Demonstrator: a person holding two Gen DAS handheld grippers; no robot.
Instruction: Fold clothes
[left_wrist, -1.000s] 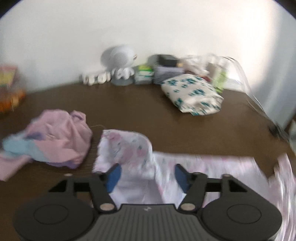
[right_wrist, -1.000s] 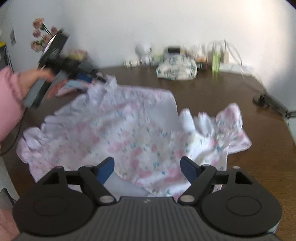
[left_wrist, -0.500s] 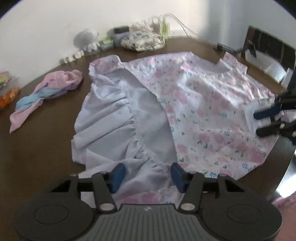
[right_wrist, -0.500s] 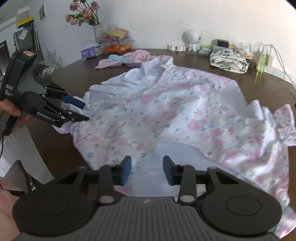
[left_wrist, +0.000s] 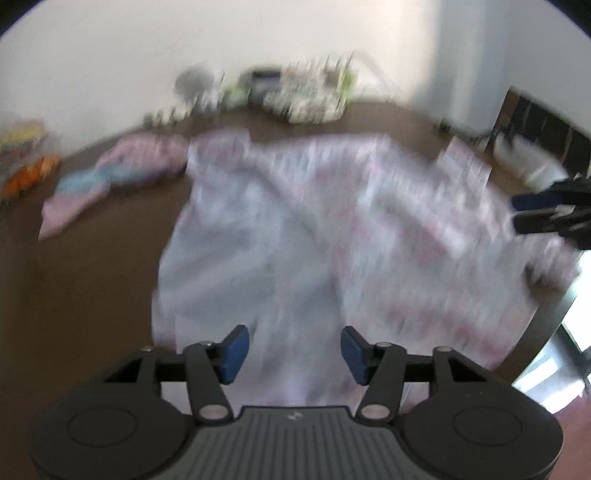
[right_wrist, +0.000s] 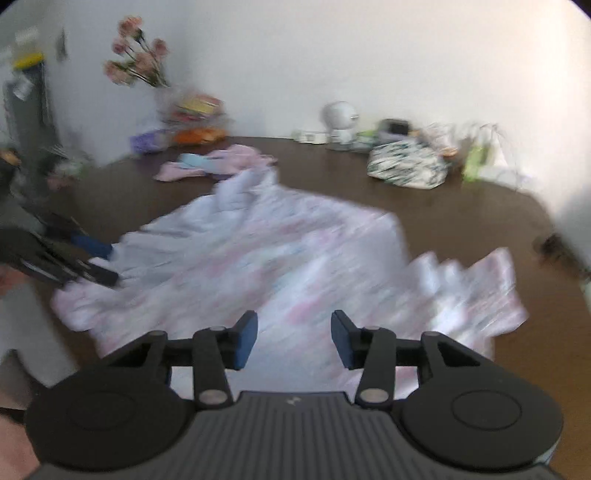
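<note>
Right wrist: dark brown table (right_wrist: 461, 206), white wall (right_wrist: 369, 55), flowers (right_wrist: 136, 51).

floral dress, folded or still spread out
Spread out: the floral dress lies opened across the brown table, one edge turned over showing plain lining, not folded into a stack.

No words, brands or numbers can be read: both views are smeared by motion blur (only a small pale mark, too small to make out, sits on each claw body's ribbed housing).
</note>
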